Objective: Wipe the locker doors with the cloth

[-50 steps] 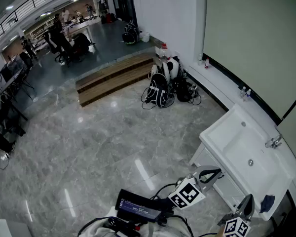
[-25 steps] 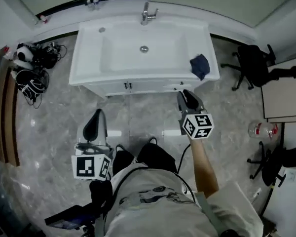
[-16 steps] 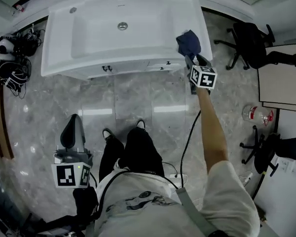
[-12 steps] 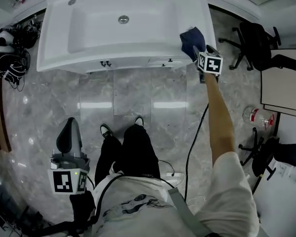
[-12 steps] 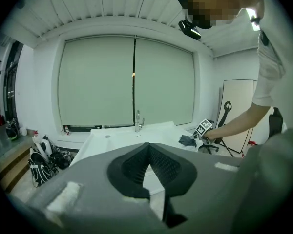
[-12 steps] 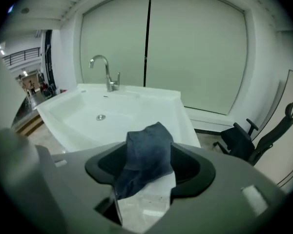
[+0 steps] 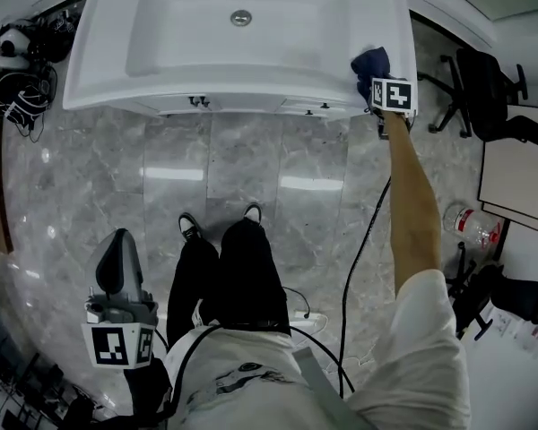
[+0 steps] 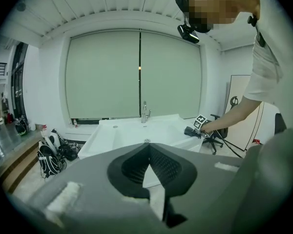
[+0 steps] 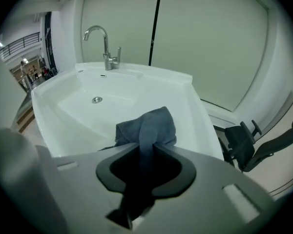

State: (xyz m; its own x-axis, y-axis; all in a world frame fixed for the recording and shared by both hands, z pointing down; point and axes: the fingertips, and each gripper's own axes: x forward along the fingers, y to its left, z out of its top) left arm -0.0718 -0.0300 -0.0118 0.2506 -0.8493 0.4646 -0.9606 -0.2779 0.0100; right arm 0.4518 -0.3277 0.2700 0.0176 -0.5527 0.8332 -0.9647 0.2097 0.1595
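Right gripper view: right hand-held gripper (image 9: 145, 149) just closed on bunched dark-blue cloth (image 9: 147, 125); left hand-held gripper (image 8: 147, 148) closed

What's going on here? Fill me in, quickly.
A person stands at a white sink with a hand-held gripper in each hand. The right hand-held gripper has just been closing its jaws on the blue cloth, which lies on the sink's right rim, and the cloth is now pinched between them. The left hand-held gripper hangs low at the person's side, shut and empty. Wiping is not yet under way.
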